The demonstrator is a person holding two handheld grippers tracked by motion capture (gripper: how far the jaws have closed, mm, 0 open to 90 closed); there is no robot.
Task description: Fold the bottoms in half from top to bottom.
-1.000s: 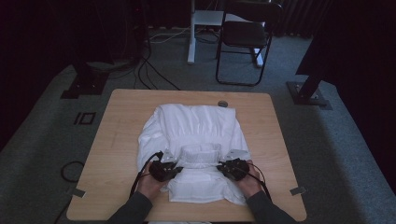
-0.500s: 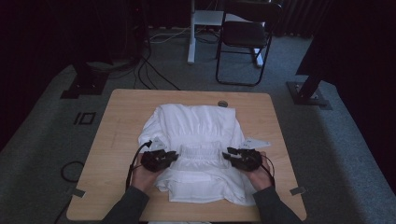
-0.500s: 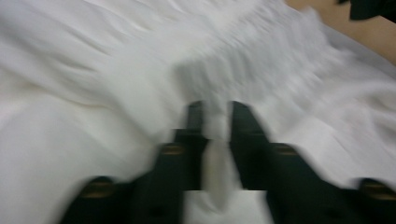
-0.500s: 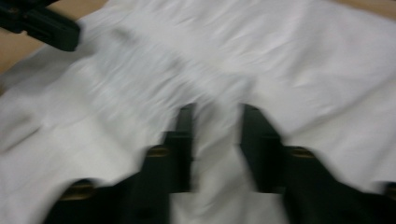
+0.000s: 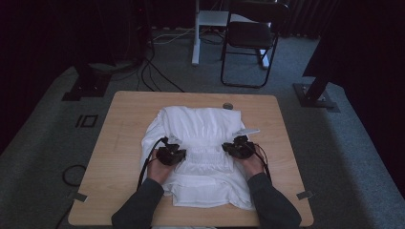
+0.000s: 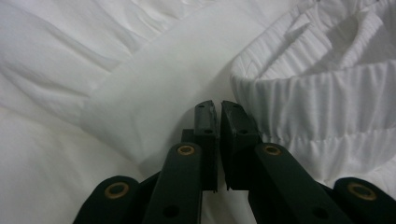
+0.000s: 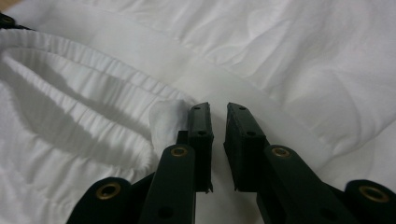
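At frame centre, we fold a white garment on the table. Left gripper clenched, nothing between its jaws; right gripper, just closing, a narrow gap, also empty. We should regrip the ribbed band evenly on both sides.

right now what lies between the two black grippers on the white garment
In the high view, the ribbed elastic band of the white garment spans the stretch between the left gripper and the right gripper; nothing else lies there.
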